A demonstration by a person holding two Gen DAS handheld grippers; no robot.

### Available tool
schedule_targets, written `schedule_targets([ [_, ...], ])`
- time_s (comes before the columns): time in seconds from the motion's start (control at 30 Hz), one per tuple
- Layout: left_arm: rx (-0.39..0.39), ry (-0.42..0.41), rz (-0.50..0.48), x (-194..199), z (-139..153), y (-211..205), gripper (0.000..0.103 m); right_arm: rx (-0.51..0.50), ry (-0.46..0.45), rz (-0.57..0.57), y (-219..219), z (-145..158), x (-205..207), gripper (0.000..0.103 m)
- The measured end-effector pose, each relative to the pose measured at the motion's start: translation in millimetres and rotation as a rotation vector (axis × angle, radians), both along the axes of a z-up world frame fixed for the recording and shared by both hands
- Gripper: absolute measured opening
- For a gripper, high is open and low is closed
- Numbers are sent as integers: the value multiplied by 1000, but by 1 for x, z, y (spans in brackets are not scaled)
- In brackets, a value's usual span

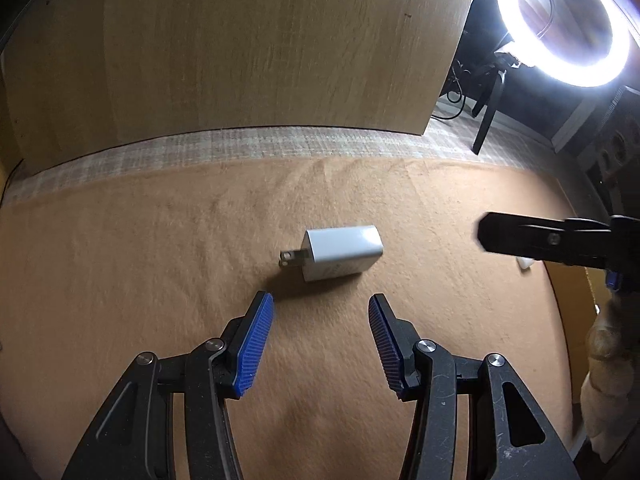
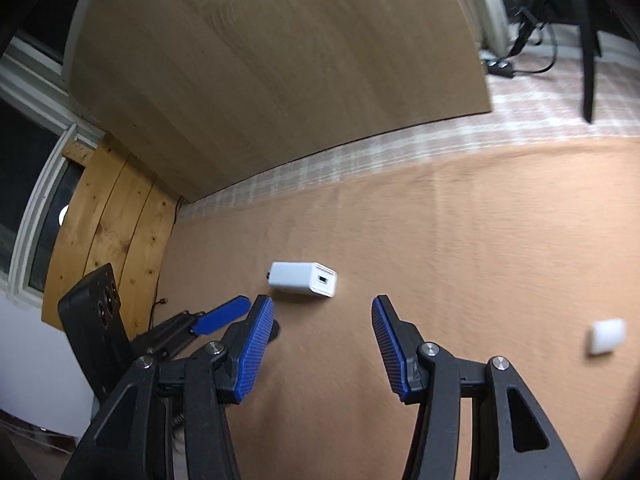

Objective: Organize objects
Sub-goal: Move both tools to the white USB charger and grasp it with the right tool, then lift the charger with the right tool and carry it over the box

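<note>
A white charger plug [image 1: 340,254] lies on its side on the orange felt cloth [image 1: 120,280], prongs pointing left. My left gripper [image 1: 320,304] stands open just short of it, nothing between its blue pads. In the right wrist view the same charger [image 2: 304,279] shows its USB port, and my right gripper [image 2: 322,308] is open just below it, also with nothing between its pads. There my left gripper shows one blue pad [image 2: 222,314] at the charger's left. A small white block [image 2: 606,336] lies apart at the right. The right gripper [image 1: 486,236] reaches in from the right edge.
An upright wooden board [image 1: 240,48] stands behind the cloth, with a strip of checked fabric [image 1: 240,148] at its foot. A lit ring light [image 1: 560,24] on a tripod stands at the back right. Wooden planks [image 2: 108,220] and a window frame are at the left.
</note>
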State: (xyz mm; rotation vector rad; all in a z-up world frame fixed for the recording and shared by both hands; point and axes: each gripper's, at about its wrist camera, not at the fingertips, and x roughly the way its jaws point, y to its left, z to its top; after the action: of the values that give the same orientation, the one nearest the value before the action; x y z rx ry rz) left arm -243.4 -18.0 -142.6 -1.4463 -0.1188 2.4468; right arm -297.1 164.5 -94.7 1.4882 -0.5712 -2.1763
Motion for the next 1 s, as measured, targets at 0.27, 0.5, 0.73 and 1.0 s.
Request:
schedule_targets([
  [0.27, 42, -10, -2, -19, -13, -8, 53, 5, -38, 23, -31, -18, -20, 47],
  [0.5, 39, -27, -14, -28, -28, -4, 53, -15, -93, 27, -40, -37, -31, 39],
  [0.73, 61, -16, -26, -36, -30, -3, 50, -29, -118, 42, -44, -44, -31, 27],
  [1.0, 51, 1, -39, -36, -29, 0, 49, -12, -109, 50, -44, -43, -33, 26],
])
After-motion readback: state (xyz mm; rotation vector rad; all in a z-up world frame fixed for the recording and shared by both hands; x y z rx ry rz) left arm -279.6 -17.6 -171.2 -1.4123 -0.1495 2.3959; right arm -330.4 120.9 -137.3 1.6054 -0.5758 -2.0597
